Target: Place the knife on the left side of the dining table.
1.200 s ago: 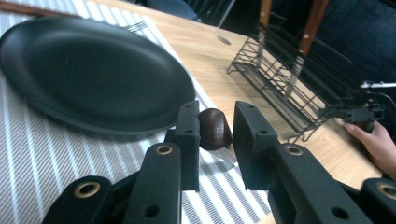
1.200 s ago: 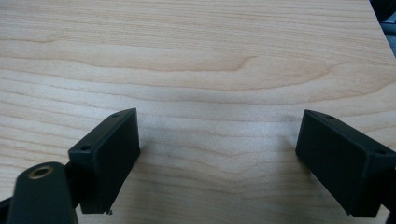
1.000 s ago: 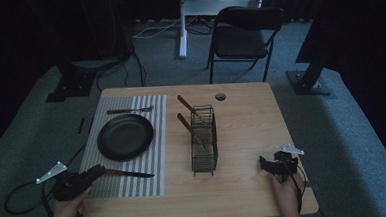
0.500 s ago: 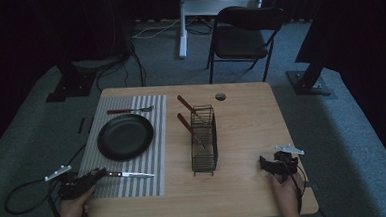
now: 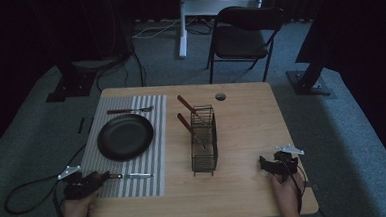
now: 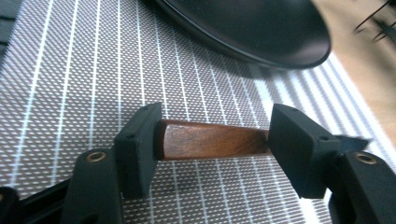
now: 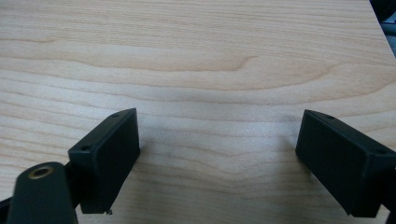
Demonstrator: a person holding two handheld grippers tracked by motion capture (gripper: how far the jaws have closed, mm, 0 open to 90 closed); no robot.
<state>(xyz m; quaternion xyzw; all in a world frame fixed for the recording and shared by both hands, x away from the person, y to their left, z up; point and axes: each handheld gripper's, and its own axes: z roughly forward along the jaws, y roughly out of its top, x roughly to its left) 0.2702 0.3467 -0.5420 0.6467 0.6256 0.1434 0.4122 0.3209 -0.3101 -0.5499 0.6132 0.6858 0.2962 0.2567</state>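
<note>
Knife [image 5: 131, 176] lies on the striped mat [image 5: 147, 141] near the bench's [image 5: 245, 196] front-left edge, just in front of the black plate [image 5: 125, 137]; bare mat between them. Wooden handle [image 6: 210, 140], brown, squared end; metal blade points toward the rack [image 5: 203, 138]. Left gripper [image 5: 97, 178] low at the mat's front-left corner, jaws spread around the handle, left pad touching, not clamped. Right gripper [image 5: 269, 163] released over bare wood, right of the rack, near the front edge.

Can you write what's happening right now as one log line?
left claw: around knife handle | knife: on striped mat | right claw: open over table
</note>
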